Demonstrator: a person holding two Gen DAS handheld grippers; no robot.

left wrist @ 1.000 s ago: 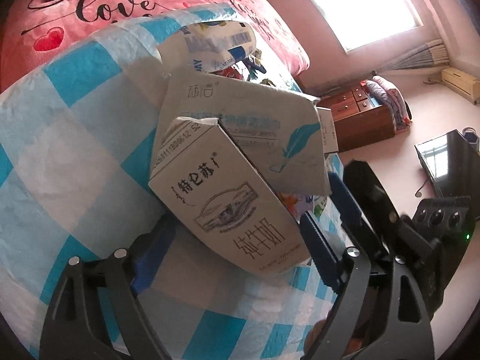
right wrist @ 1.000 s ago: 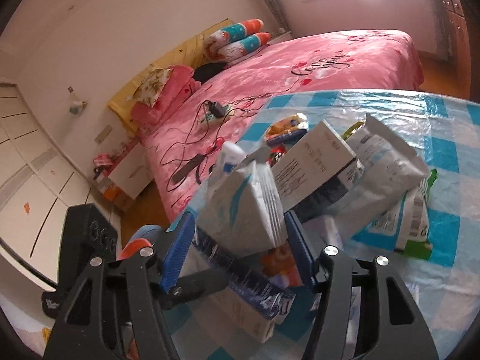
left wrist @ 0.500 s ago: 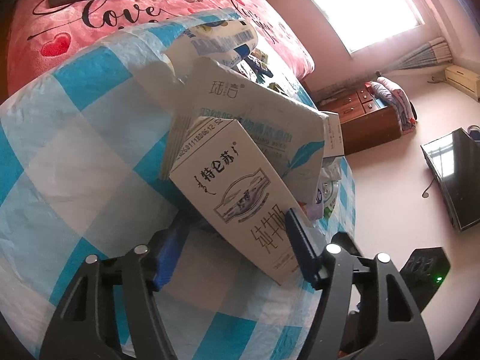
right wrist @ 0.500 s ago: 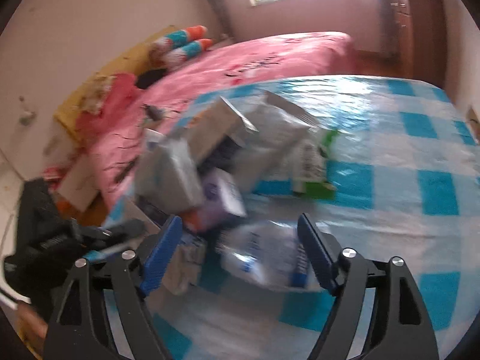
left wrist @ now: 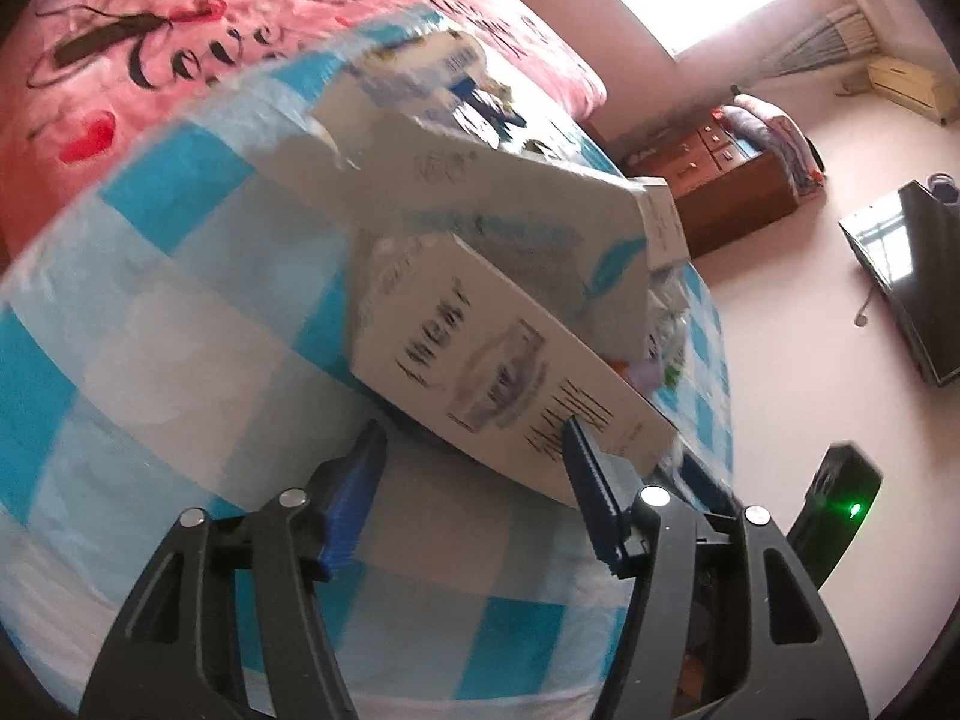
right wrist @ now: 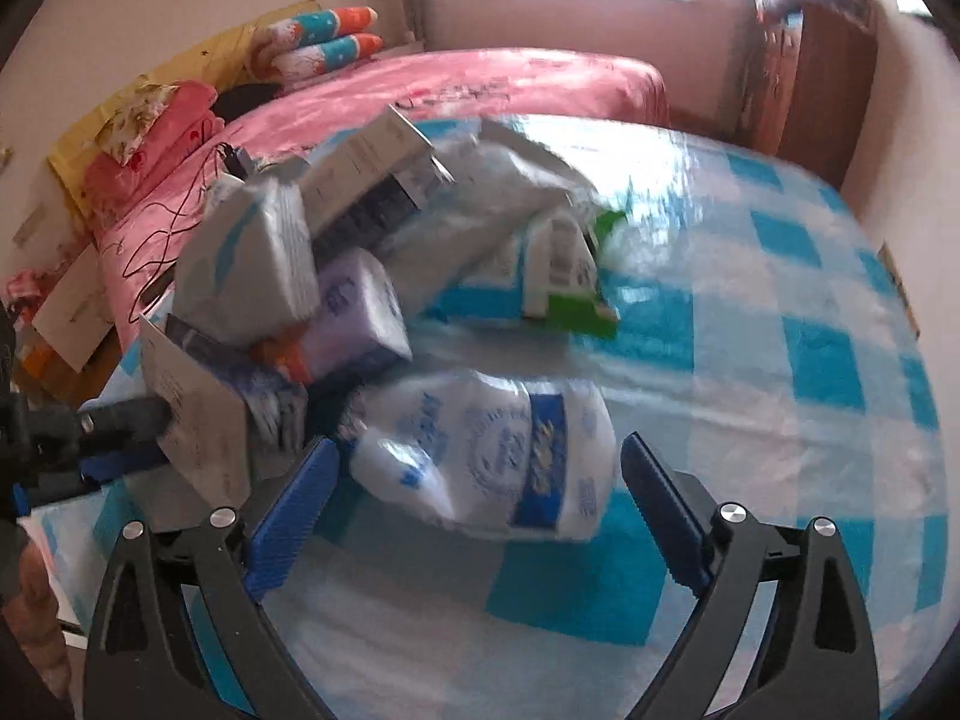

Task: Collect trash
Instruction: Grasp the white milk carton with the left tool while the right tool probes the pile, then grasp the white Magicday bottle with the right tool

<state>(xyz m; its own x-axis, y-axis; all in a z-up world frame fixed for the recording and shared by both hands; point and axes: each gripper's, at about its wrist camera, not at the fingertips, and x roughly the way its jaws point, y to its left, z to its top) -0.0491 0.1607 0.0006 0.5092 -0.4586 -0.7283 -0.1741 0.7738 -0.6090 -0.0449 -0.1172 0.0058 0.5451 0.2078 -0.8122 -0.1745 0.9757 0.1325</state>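
A heap of trash lies on a blue-and-white checked tablecloth (left wrist: 180,312). In the left wrist view a white milk carton (left wrist: 504,372) with black lettering lies in front of a larger white tissue pack (left wrist: 492,204). My left gripper (left wrist: 474,450) is open, its blue pads on either side of the carton's near end. In the right wrist view my right gripper (right wrist: 480,468) is open around a crumpled white-and-blue plastic bag (right wrist: 498,450). Behind it lie a purple pack (right wrist: 360,312), a grey box (right wrist: 372,180) and a green-edged wrapper (right wrist: 576,276). The left gripper's finger (right wrist: 120,420) shows at the left.
A bed with a pink cover (right wrist: 480,78) and pillows (right wrist: 324,42) stands behind the table. A wooden dresser (left wrist: 738,186) and a dark TV (left wrist: 906,276) are at the right. The tablecloth (right wrist: 810,360) extends to the right of the heap.
My right gripper let go of the tissue pack, swung right and now brackets the plastic bag. My left gripper drew closer to the milk carton's end; the view is blurred by motion.
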